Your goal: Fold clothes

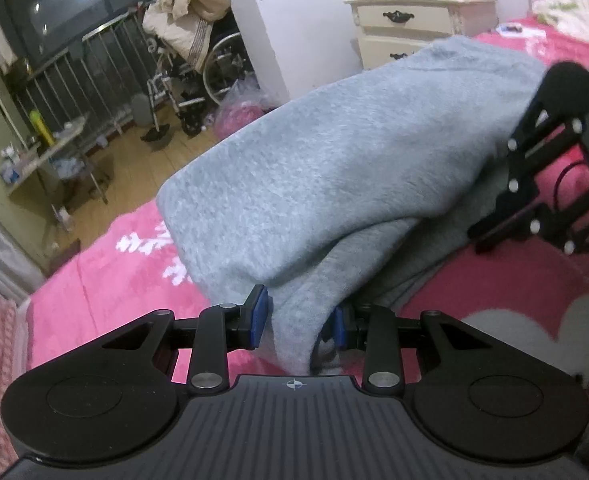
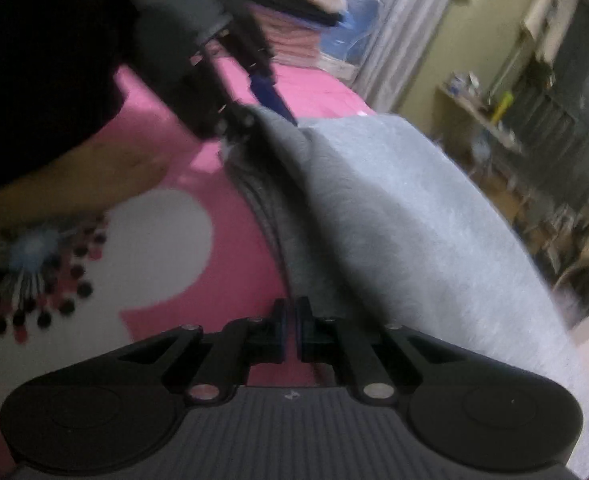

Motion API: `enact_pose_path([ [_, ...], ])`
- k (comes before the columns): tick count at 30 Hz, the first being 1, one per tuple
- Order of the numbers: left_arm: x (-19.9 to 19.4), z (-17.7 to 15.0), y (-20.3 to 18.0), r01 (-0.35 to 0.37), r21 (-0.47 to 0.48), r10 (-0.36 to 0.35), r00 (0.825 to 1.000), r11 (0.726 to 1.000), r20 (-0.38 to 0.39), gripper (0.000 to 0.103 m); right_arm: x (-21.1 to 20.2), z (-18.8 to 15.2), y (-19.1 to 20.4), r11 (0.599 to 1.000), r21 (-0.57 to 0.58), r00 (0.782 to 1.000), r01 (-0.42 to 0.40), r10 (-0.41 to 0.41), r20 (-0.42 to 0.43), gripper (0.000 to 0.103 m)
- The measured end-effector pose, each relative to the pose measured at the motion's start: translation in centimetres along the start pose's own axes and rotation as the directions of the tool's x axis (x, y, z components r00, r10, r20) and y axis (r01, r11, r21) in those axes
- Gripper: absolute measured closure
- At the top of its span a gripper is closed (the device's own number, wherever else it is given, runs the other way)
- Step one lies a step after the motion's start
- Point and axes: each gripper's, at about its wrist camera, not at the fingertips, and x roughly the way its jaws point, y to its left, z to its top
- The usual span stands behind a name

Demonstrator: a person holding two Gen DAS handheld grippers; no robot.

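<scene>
1. Left wrist view: left gripper (image 1: 298, 322) pinched a bunched fold of the grey fleece garment (image 1: 334, 168) betw. its blue pads (image 1: 259, 320); fabric filled the gap, jaws partly closed on it.
2. Garment lay on the pink blanket (image 1: 106, 280) w/ white pattern, its far part spread flat toward the cream nightstand (image 1: 410, 24); near edge lifted & doubled over a lower grey layer.
3. Right gripper (image 1: 490, 236) showed at the right edge of that view, just beside the garment's right side; its tips blurred there.
4. Right wrist view (blurry): right gripper (image 2: 292, 330) had its jaws pressed nearly together, only a thin slit betw. them. Garment's folded edge (image 2: 374, 208) ran right at the tips; couldn't tell whether cloth was caught in the slit.
5. Same view: left gripper (image 2: 254, 100) sat at the garment's far corner, fabric gathered in it.
6. Bkgd: wheelchair (image 1: 198, 68) piled w/ beige bedding, metal railing (image 1: 74, 76), cluttered small table (image 1: 42, 152), stack of folded textiles (image 2: 294, 4) by the bed edge, wood floor.
</scene>
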Motion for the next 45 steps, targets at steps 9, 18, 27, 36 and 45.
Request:
enact_pose_path([
  [9,-2.6,1.4,2.0,0.059,-0.044,-0.057,0.997,0.997,0.046,0.071,-5.5,1.6,-7.0,0.922,0.376,0.976,-0.086,0.002,0.219,0.097],
  [18,-0.1,0.5,-0.1,0.05,0.078,-0.048,0.999,0.996,-0.024,0.071,-5.3,1.2,-6.7,0.903,0.421,0.983,-0.088,0.011,0.182,0.093],
  [27,-0.3,-0.6,0.5,0.019,0.039,-0.017,0.999,0.999,-0.052,0.07,-2.7,1.0,-4.3,0.901,0.402,0.986,-0.163,0.131,0.106,0.092],
  [36,-2.0,1.3,-0.9,0.18,0.081,-0.184,0.982,0.98,0.045,0.059,-2.2,-0.4,-4.1,0.861,0.507,0.996,-0.049,0.006,0.087,0.092],
  [45,2.0,3.2,-4.0,0.153,0.272,-0.186,0.977,0.95,0.102,0.059,-2.3,-1.0,-3.9,0.855,0.518,0.997,-0.003,-0.038,0.068,0.092],
])
